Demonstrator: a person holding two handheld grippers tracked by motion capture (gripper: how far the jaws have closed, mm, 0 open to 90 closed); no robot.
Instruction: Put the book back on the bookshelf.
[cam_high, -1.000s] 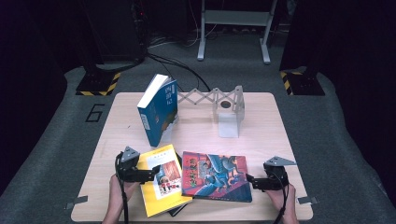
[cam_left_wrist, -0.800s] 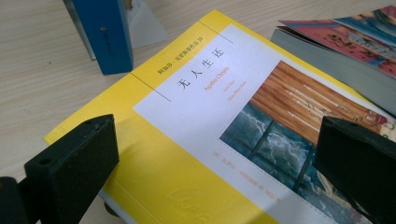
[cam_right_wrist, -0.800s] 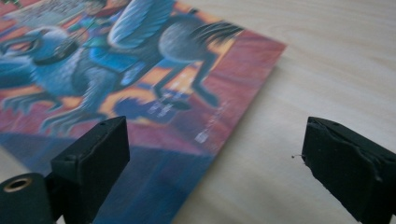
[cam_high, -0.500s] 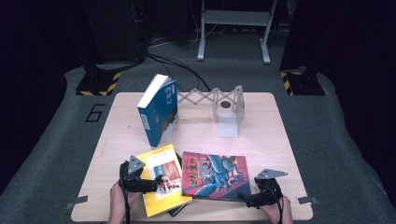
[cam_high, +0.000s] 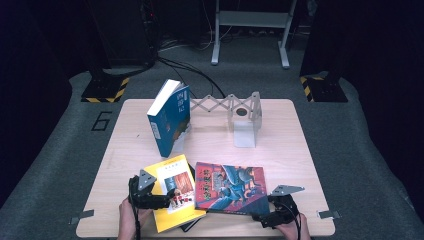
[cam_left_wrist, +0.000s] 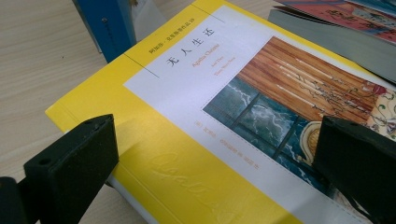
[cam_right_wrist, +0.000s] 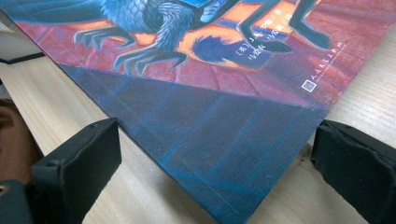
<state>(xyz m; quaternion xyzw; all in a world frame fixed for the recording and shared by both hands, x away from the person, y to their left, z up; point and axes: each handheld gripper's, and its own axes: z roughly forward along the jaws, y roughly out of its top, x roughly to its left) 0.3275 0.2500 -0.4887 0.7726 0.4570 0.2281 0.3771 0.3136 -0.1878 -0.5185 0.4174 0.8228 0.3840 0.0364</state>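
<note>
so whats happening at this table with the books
A person works two grippers over books lying flat at the near edge. The left hand-held gripper is open over the yellow book, and the right hand-held gripper is open at a corner of the red and blue book. A blue book stands against the white rack farther back.

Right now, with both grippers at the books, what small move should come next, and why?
Probably close the right gripper on the near corner of the red-and-blue book: its open jaws already flank that corner, while the left gripper is open over the yellow book.
</note>
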